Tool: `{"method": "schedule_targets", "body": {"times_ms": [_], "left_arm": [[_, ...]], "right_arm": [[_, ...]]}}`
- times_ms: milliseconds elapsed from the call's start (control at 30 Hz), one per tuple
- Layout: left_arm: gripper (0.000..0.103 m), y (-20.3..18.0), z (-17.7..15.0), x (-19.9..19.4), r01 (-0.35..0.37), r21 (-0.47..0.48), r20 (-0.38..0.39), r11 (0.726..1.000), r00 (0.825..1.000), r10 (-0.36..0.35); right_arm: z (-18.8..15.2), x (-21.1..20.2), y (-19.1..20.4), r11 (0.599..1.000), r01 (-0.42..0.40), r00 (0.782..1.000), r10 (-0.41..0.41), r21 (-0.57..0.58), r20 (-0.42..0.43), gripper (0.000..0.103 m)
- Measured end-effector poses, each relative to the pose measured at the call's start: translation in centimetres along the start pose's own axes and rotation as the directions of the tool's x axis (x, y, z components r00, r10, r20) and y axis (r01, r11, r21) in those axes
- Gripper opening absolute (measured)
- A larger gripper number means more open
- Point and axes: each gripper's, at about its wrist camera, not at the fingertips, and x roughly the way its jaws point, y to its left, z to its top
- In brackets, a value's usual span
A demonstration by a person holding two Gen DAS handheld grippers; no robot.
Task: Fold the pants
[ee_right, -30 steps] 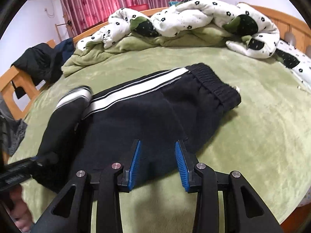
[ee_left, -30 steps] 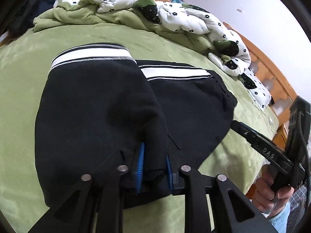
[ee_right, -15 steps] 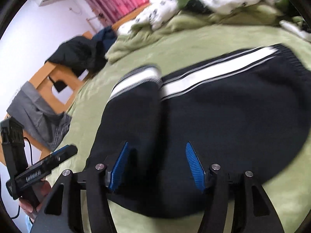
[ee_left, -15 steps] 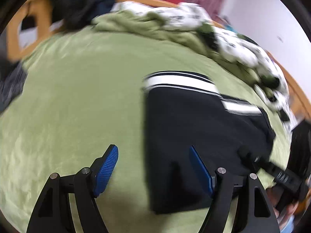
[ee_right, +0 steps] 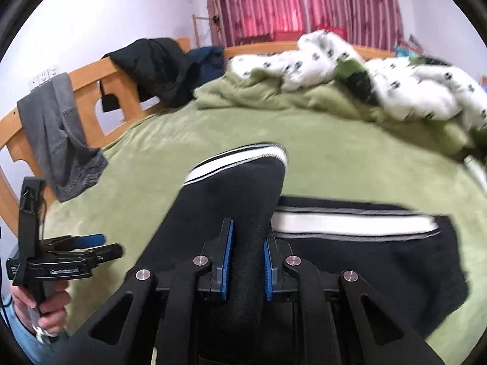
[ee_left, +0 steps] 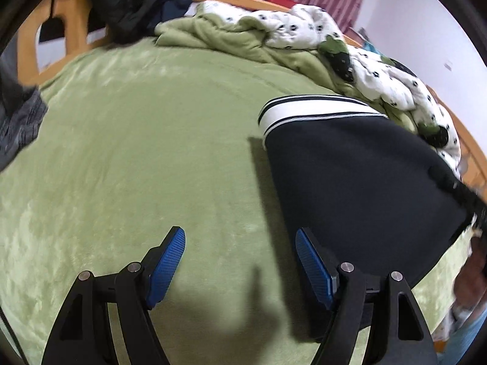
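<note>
Black pants (ee_left: 359, 176) with a white side stripe lie folded on a green bed blanket (ee_left: 137, 152). In the right wrist view the pants (ee_right: 365, 261) fill the foreground, with the upper folded layer (ee_right: 231, 194) raised toward the camera. My right gripper (ee_right: 246, 261) is shut on that black folded layer. My left gripper (ee_left: 240, 255) is open and empty above the bare blanket, just left of the pants' near edge. It also shows at the far left of the right wrist view (ee_right: 91, 245).
A crumpled green and white flowered duvet (ee_left: 319, 45) lies along the far side of the bed. A wooden bed rail (ee_right: 91, 91) at the left carries dark jackets (ee_right: 158, 67) and grey trousers (ee_right: 57, 133). Red curtains (ee_right: 289, 0) hang behind.
My left gripper let go of the pants, opened and moved off to the left over the blanket. My right gripper moved in over the pants and shut on the folded layer.
</note>
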Motion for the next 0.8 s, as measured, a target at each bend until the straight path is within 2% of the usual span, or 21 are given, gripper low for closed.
{"method": "schedule_targets", "body": {"times_ms": [100,167,267,333,400,467,533,633,700,800], "left_arm": [[0.073,-1.4,-0.2,0.1,0.02,0.036,0.009,0.999,1.0,-0.021],[0.073,-2.3,-0.6,0.3,0.069,0.046,-0.005,0.997,0.998,-0.068],[0.073,-3.7,-1.4,0.9,0.13,0.083,-0.047,0.988,0.991,-0.127],[0.073,-5.0,-2.2,1.5,0.166,0.109,-0.08,0.98,0.984,-0.157],[0.073,-6.7,-3.1,2.2,0.229,0.141,-0.135,0.963,0.968,-0.21],[0.073,-9.1,-4.5,2.6,0.277,0.23,-0.193,0.933,0.953,-0.235],[0.073,-11.2,-5.9,2.3,0.288,0.334,-0.204,0.897,0.952,-0.229],[0.073,-13.3,-7.4,1.4,0.194,0.467,-0.118,0.863,0.981,-0.156],[0.072,-13.8,-7.5,1.0,0.172,0.509,-0.112,0.843,0.985,-0.133],[0.072,-13.2,-6.9,0.1,0.251,0.484,-0.154,0.838,0.968,-0.201]], "right_arm": [[-0.4,-2.6,-5.0,0.997,0.067,0.997,-0.069,0.048,0.038,0.016],[-0.8,-4.3,-8.5,0.989,0.117,0.991,-0.123,0.095,0.06,0.016],[-2.7,-5.9,-13.7,0.957,0.255,0.962,-0.266,0.139,0.062,0.016],[-4.9,-4.6,-18.0,0.916,0.334,0.941,-0.337,0.22,-0.028,0.016],[-7.4,-2.7,-20.9,0.89,0.357,0.934,-0.339,0.283,-0.113,0.016],[-9.1,-2.4,-21.8,0.899,0.331,0.944,-0.315,0.286,-0.102,0.016],[-9.0,-3.2,-21.5,0.909,0.33,0.944,-0.319,0.256,-0.083,0.016],[-8.8,-3.8,-21.2,0.904,0.335,0.942,-0.328,0.264,-0.072,0.017],[-9.2,-3.4,-21.1,0.898,0.351,0.936,-0.341,0.265,-0.082,0.017],[-9.7,-3.4,-21.2,0.897,0.333,0.943,-0.326,0.29,-0.074,0.017]]}}
